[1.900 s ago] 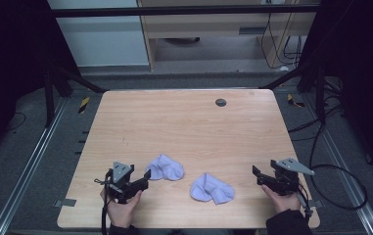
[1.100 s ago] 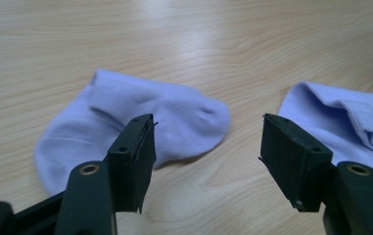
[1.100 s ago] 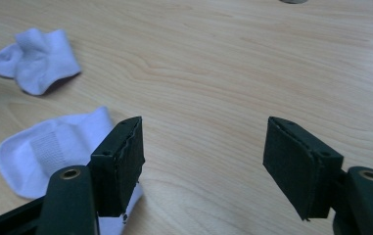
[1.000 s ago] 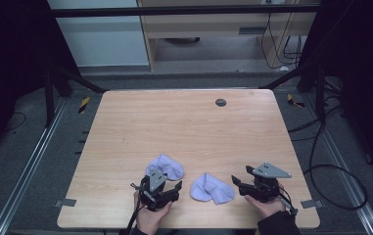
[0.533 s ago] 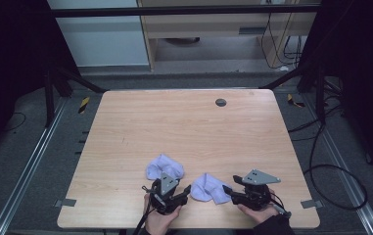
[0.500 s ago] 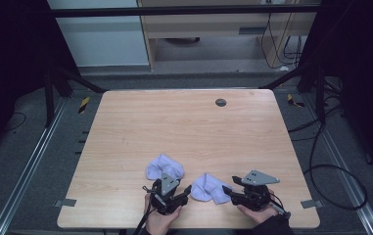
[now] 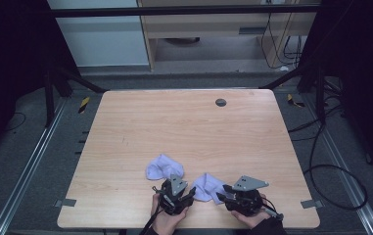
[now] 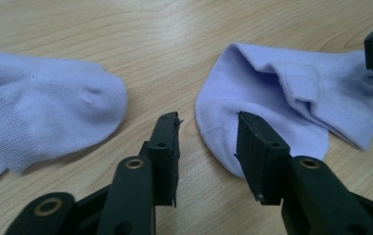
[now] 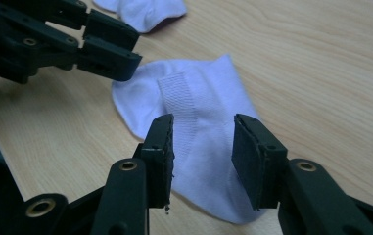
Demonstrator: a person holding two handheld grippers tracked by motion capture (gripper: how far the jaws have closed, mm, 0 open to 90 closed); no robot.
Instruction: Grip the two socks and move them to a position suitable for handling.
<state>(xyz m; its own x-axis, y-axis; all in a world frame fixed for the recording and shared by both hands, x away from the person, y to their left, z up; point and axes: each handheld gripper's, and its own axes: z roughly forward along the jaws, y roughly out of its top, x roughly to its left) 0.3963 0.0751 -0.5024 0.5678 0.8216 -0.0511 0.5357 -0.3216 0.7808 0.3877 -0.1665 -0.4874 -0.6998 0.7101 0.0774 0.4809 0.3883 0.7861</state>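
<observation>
**Both grippers closing in on the near sock**

Wooden table [image 7: 184,132]: far sock [image 7: 160,166] lies left. Left gripper [image 7: 190,194] and right gripper [image 7: 221,197], jaws half apart and just been closing, flank the near sock [image 7: 208,185], ungripped. Next: pinch both ends.

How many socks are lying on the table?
2. One sock lies left of centre near the table's front edge. The other sock lies to its right, between the left gripper and the right gripper.
</observation>
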